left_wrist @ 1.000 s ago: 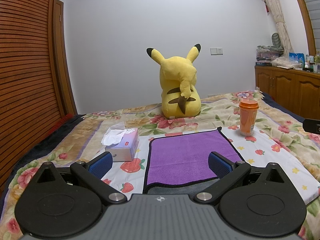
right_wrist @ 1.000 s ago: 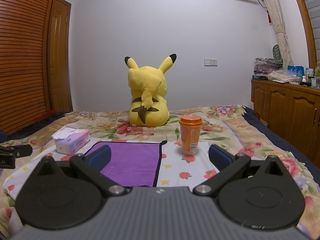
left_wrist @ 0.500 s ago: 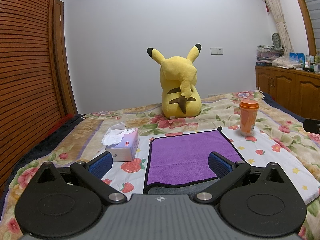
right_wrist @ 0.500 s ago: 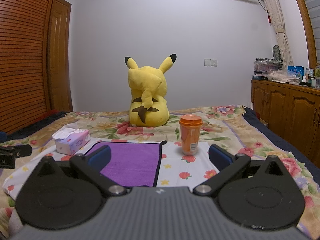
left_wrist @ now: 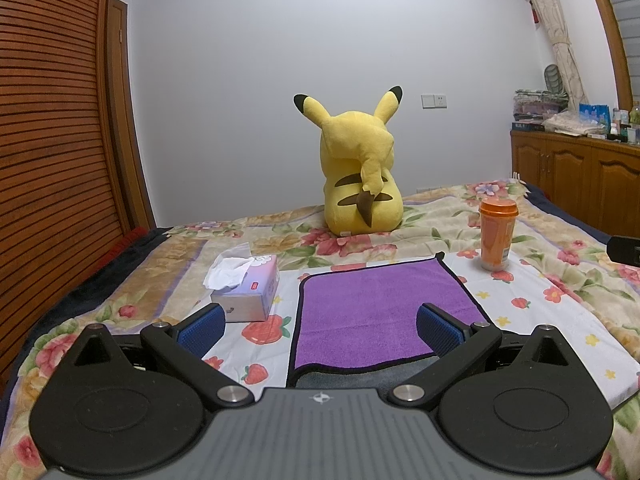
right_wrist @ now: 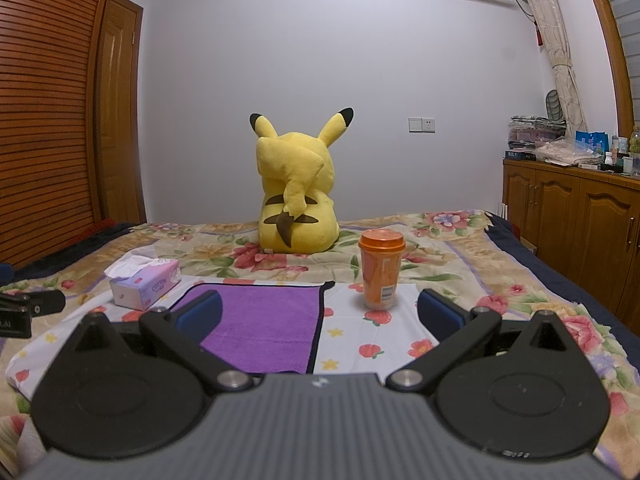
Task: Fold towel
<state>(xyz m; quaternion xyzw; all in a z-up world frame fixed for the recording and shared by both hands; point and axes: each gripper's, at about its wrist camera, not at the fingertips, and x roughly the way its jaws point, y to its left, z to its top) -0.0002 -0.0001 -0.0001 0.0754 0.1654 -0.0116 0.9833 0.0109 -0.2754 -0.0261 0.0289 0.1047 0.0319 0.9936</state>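
Observation:
A purple towel with a black edge lies flat on the bed; its near edge shows a grey underside. It also shows in the right wrist view. My left gripper is open and empty, hovering above the towel's near edge. My right gripper is open and empty, above the towel's right edge, with its left finger over the cloth.
A tissue box sits left of the towel. An orange cup stands at its far right corner. A yellow plush toy sits behind. Wooden cabinets line the right; a slatted wooden wall stands on the left.
The left gripper has tilted slightly downward, so the scene sits a little higher in its view. The right gripper has not moved.

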